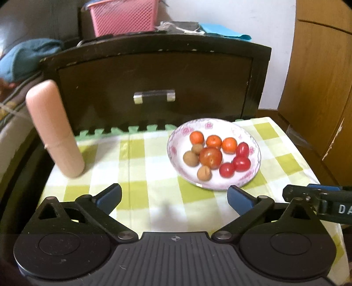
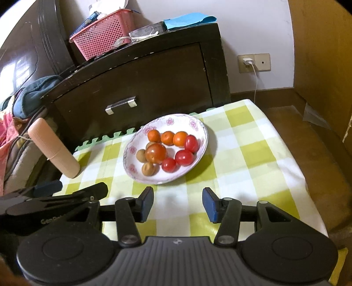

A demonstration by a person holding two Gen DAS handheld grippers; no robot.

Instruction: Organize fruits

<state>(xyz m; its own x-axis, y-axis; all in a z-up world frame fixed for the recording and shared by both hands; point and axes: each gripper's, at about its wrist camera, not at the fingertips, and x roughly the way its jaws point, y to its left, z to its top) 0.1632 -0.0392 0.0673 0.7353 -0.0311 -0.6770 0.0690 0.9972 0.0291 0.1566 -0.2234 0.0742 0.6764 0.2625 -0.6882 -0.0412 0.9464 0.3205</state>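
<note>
A white floral plate (image 1: pixel 253 140) (image 2: pixel 199 126) sits on the green-checked cloth and holds several fruits. Three small oranges (image 1: pixel 213 141) (image 2: pixel 167 138) line its far side. A large tomato (image 1: pixel 210 156) (image 2: pixel 155 153) lies in the middle, with red cherry tomatoes (image 1: pixel 241 163) (image 2: pixel 184 157) to its right and brown longans (image 1: pixel 190 158) (image 2: pixel 147 169) to its left. My left gripper (image 1: pixel 175 194) hovers open short of the plate's near rim. My right gripper (image 2: pixel 177 203) is open too, just in front of the plate, with nothing between its fingers.
A pink cylindrical bottle (image 1: pixel 55 129) (image 2: pixel 54 147) stands at the cloth's left edge. A dark wooden nightstand (image 1: pixel 154 83) (image 2: pixel 136 88) with a drawer handle rises behind the plate, a pink basket (image 1: pixel 123 17) (image 2: pixel 103 33) on top. Bare cloth lies right of the plate.
</note>
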